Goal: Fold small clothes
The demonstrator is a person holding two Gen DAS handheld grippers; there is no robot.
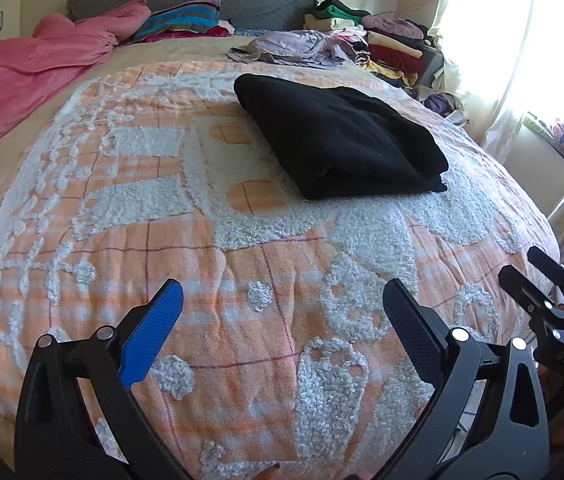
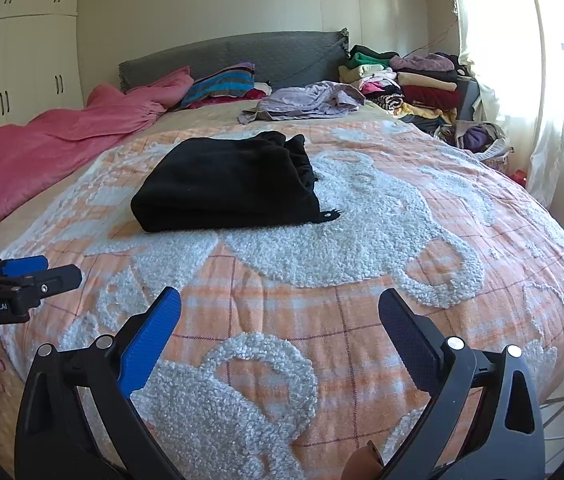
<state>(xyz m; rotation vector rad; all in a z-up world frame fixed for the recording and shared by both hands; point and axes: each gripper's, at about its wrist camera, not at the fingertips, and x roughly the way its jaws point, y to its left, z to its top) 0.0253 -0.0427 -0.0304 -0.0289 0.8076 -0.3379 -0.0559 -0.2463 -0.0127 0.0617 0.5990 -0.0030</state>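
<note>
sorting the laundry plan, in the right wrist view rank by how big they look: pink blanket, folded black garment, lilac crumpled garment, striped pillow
1. pink blanket, though part is cut off at the frame edge
2. folded black garment, nearer the camera, so flattered
3. lilac crumpled garment
4. striped pillow, close to the lilac one; unsure

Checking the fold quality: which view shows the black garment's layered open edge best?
The right wrist view: the folded black garment shows its bunched open end and front fold. The left wrist view shows the same garment mainly as a smooth top, with only thin stacked layers at its near corner.
</note>
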